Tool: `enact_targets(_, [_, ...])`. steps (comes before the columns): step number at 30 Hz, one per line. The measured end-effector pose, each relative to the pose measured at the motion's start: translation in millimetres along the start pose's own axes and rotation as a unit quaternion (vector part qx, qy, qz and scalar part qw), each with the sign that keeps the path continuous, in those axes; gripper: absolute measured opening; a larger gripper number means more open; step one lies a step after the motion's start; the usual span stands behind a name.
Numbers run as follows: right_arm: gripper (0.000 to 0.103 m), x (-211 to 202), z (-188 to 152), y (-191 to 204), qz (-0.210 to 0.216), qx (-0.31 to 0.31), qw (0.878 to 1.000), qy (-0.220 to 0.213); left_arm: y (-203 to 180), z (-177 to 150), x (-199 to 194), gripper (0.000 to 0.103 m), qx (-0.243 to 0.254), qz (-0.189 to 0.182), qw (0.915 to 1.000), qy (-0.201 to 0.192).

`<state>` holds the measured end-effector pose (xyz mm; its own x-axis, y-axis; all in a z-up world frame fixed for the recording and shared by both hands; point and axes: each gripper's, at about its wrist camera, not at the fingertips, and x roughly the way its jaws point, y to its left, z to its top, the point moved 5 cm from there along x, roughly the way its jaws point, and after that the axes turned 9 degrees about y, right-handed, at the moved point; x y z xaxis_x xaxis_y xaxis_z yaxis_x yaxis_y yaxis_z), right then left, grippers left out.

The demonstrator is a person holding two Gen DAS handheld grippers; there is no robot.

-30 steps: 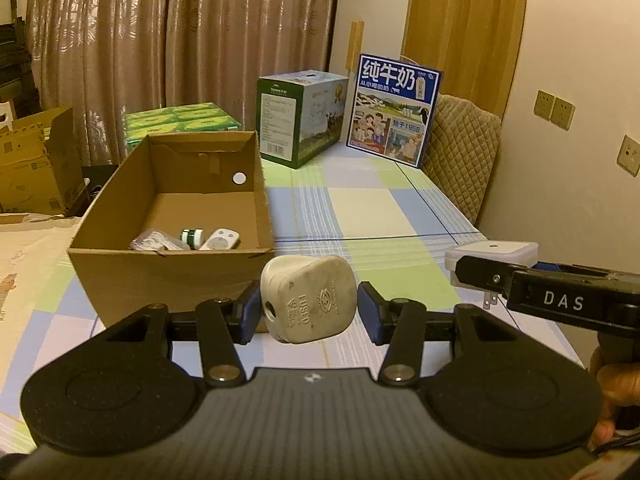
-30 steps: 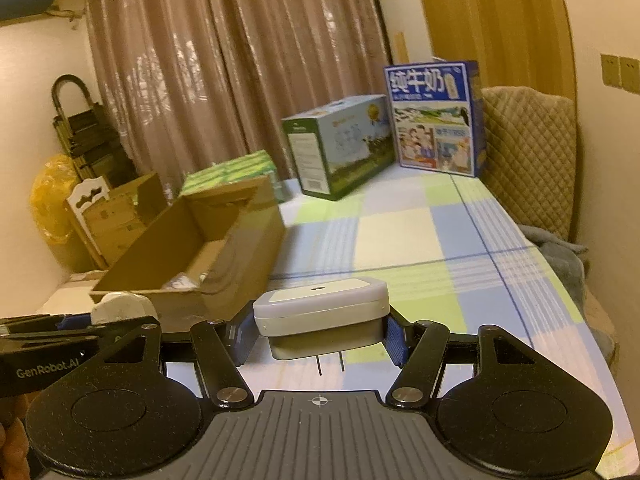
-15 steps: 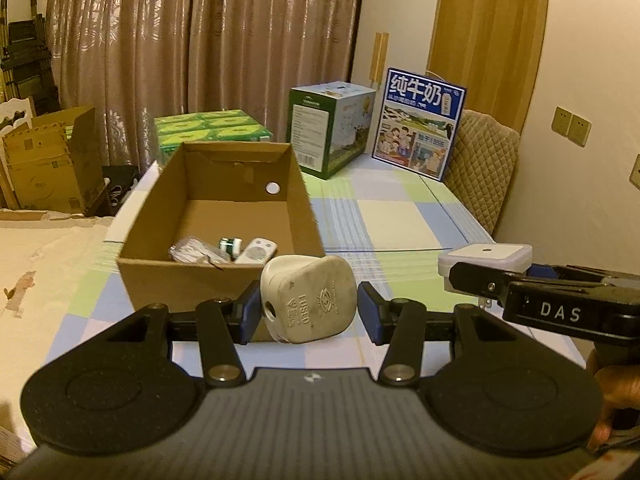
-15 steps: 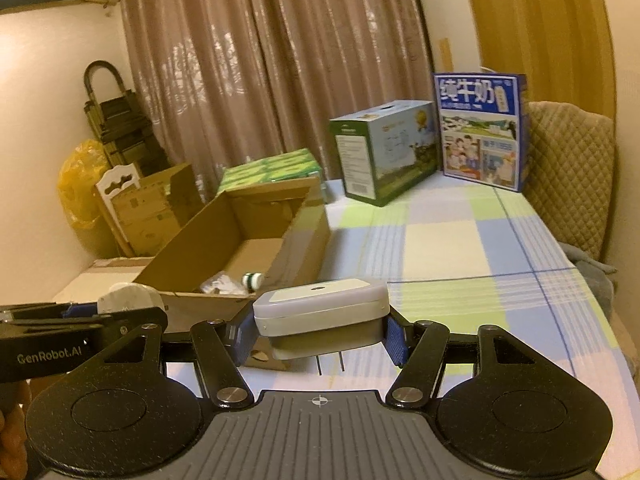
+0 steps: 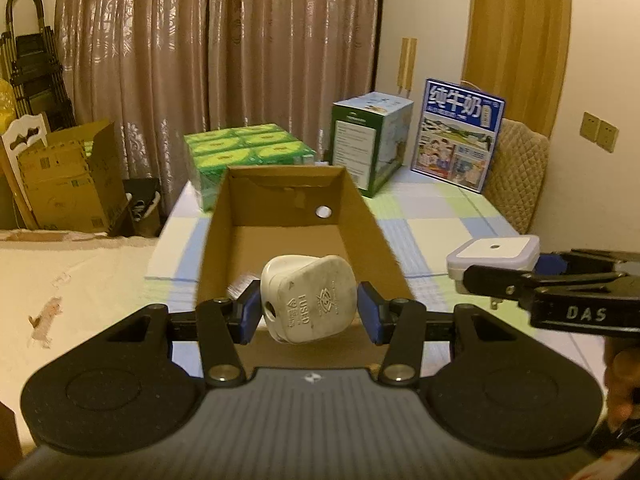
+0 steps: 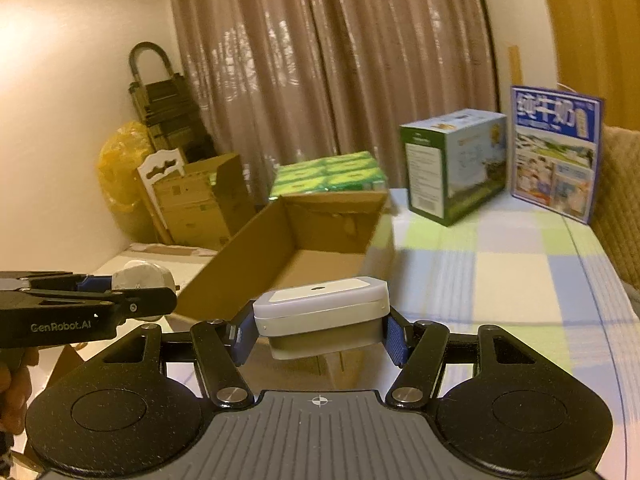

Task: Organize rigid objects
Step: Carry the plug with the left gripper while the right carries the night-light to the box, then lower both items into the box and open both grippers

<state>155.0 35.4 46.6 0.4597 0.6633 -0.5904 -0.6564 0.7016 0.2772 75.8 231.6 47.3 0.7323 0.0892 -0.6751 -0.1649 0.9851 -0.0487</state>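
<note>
— What is the left gripper (image 5: 308, 314) holding?

— Its blue pads are pinching a white plug (image 5: 307, 298) by its two sides, the face stamped "FUSED" turning toward the camera. It is hanging in the air just in front of the near wall of the cardboard box (image 5: 368, 240).

— And the right gripper (image 6: 320, 338)?

— Its jaws are clamping a flat white adapter (image 6: 322, 312), light top facing up, with thin prongs showing beneath it in the left wrist view. It is also hovering off the table, at the near corner of the box.

— Are the two grippers sitting close together?

— They are sitting side by side, apart, each one showing at the edge of the other's view.

— Where is the box standing?

— It is standing open on the checked tablecloth (image 5: 432, 224). Behind it, a green pack (image 5: 248, 150) is sitting just beyond the far wall; a green-and-white carton (image 5: 372, 140) and a blue milk carton (image 5: 458, 134) are standing farther right. Brown curtains (image 5: 220, 48) are hanging at the back.
</note>
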Motion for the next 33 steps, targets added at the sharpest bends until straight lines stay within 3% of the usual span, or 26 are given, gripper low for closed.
enact_targets(12, [0.059, 67, 43, 5, 0.015, -0.013, 0.999, 0.027, 41, 33, 57, 0.045, 0.022, 0.004, 0.9991, 0.036])
enact_targets(20, [0.059, 106, 39, 1, 0.016, -0.009, 0.998, 0.057, 50, 29, 93, 0.045, 0.026, -0.006, 0.9975, 0.065])
enact_targets(33, [0.059, 130, 34, 2, 0.014, -0.012, 0.997, 0.073, 56, 23, 124, 0.045, 0.023, -0.012, 0.9957, 0.089])
